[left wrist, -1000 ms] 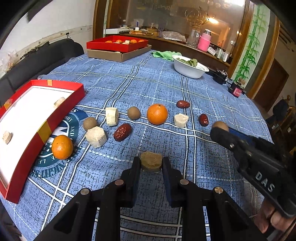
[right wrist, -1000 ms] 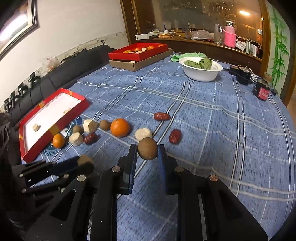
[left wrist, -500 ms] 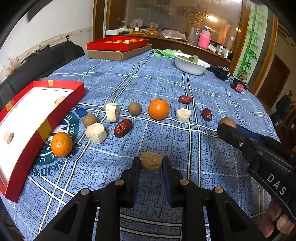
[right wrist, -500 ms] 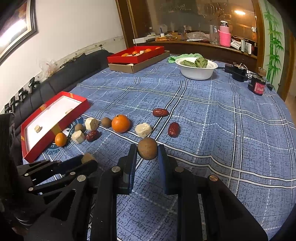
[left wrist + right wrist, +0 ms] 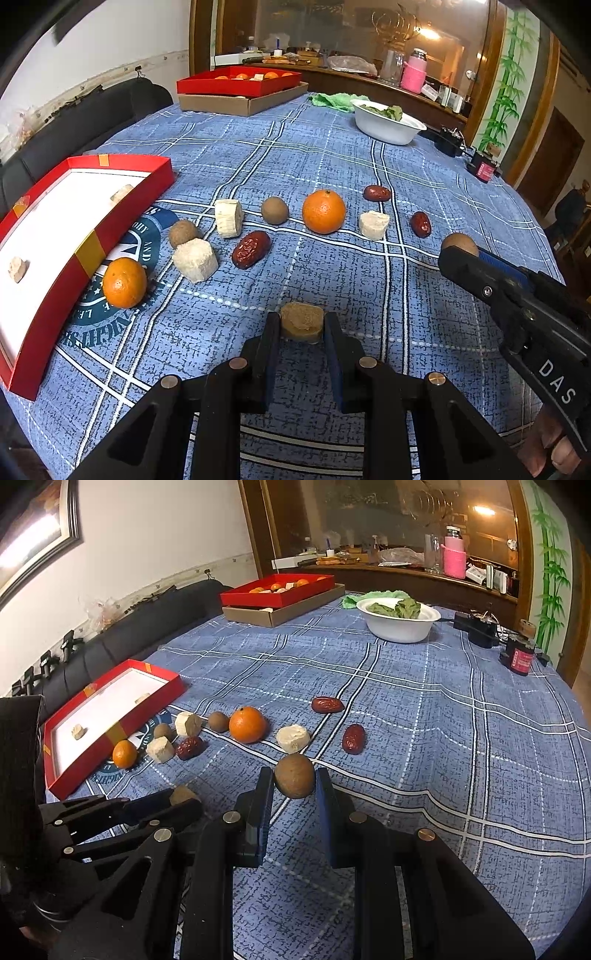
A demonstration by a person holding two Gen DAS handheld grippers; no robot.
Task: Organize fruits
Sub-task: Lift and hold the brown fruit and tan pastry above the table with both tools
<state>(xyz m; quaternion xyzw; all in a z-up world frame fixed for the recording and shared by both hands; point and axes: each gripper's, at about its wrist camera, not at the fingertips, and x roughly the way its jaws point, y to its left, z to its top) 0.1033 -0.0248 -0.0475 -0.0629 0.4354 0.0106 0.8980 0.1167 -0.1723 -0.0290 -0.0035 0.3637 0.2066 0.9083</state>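
My left gripper (image 5: 301,325) is shut on a tan chunk (image 5: 302,322), held just above the blue cloth. My right gripper (image 5: 294,775) is shut on a round brown fruit (image 5: 294,775); it also shows at the right of the left wrist view, the brown fruit (image 5: 459,243) at its tip. Loose on the cloth lie a large orange (image 5: 324,212), a small orange (image 5: 124,283), three red dates (image 5: 251,249), two brown fruits (image 5: 274,210) and several pale chunks (image 5: 195,259). A red tray (image 5: 122,218) at the left holds two small chunks.
A second red tray (image 5: 280,594) with oranges sits on a cardboard box at the far side. A white bowl (image 5: 399,627) of greens and a green cloth (image 5: 332,100) lie beyond. Black devices (image 5: 476,626) sit at the far right edge. A dark sofa (image 5: 122,635) borders the left.
Both grippers keep their hold. The view has shifted slightly, with the fruit row a little farther from the left gripper than a second ago.
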